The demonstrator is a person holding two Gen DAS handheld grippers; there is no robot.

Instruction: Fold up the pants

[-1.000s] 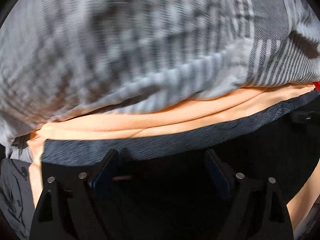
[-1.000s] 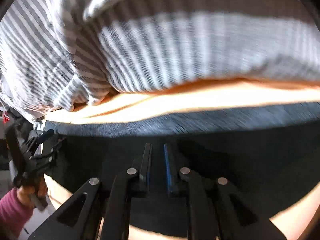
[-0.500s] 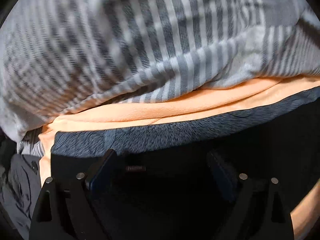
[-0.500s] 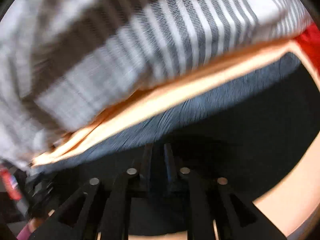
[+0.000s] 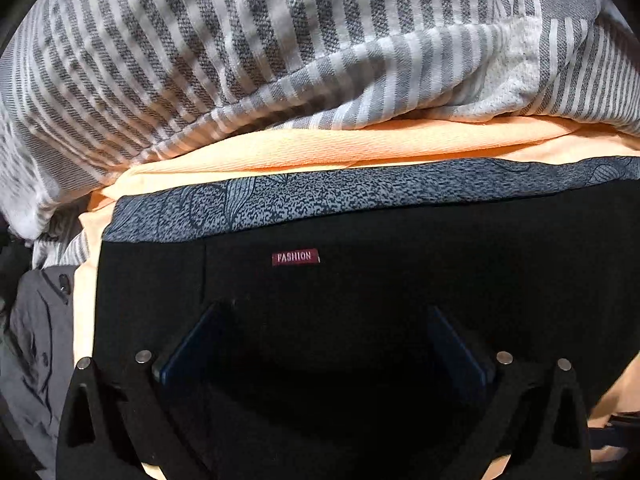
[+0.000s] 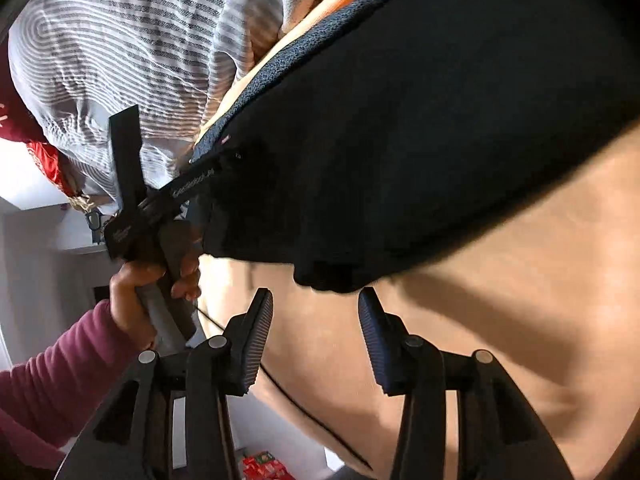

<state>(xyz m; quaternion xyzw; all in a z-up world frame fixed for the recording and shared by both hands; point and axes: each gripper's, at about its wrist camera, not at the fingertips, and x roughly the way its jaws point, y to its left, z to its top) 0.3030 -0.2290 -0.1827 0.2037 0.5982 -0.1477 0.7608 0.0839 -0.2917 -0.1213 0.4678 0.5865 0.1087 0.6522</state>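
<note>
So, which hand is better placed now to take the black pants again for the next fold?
Probably the left: its tongs hang over the black pants. The right tongs are off the cloth, near its corner.

Both fisheye views bend and darken at the corners. The black pants [image 5: 360,280] swallow detail in deep shadow. Ahead of the right gripper [image 6: 316,312], the striped blanket [image 6: 132,40] and pants edge are motion-blurred.

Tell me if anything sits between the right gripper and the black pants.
Nothing visible does. The right gripper, jaws opening and empty, hangs just short of the black pants edge, with only bare peach sheet under the gap.
</note>
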